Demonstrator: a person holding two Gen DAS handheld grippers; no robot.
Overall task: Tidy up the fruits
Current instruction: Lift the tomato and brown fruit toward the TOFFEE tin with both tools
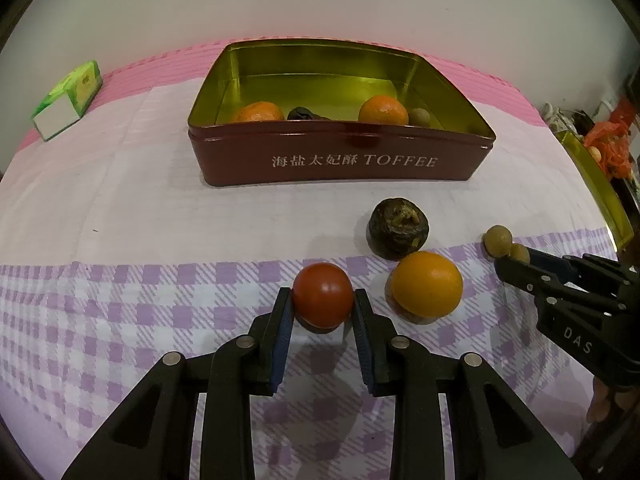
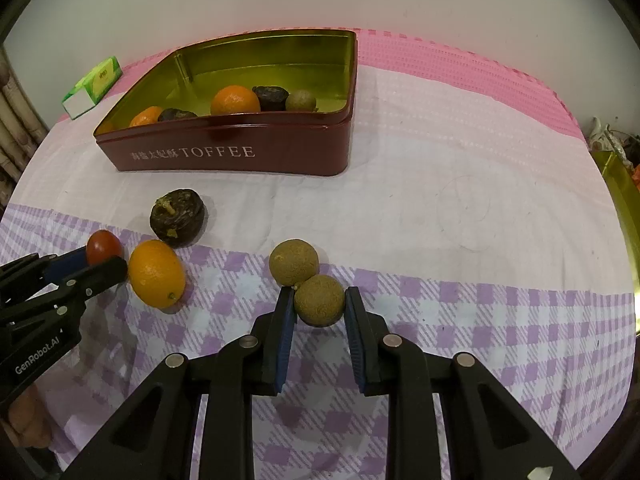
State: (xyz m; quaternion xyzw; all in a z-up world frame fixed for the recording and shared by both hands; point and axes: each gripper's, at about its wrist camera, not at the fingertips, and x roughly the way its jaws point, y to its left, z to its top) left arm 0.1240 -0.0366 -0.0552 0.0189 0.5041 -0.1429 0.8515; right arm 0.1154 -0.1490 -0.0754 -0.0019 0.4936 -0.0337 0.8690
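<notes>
Pick step: left gripper [image 1: 322,298] pinches tomato [image 1: 322,294], right gripper [image 2: 319,300] pinches longan [image 2: 319,300], mid-table. Next: lift both into tin [image 1: 340,160].

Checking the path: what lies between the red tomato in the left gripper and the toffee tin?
Nothing. In the left wrist view, only bare checked cloth separates the round red tomato, pinched by the left gripper, from the dark-red metal toffee tin.

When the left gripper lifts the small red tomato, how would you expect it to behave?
The red tomato looks round and glossy, so it may slip between the left gripper pads. It probably rolls on the checked cloth if released. Likely soft-skinned; a firm squeeze could bruise it.
</notes>
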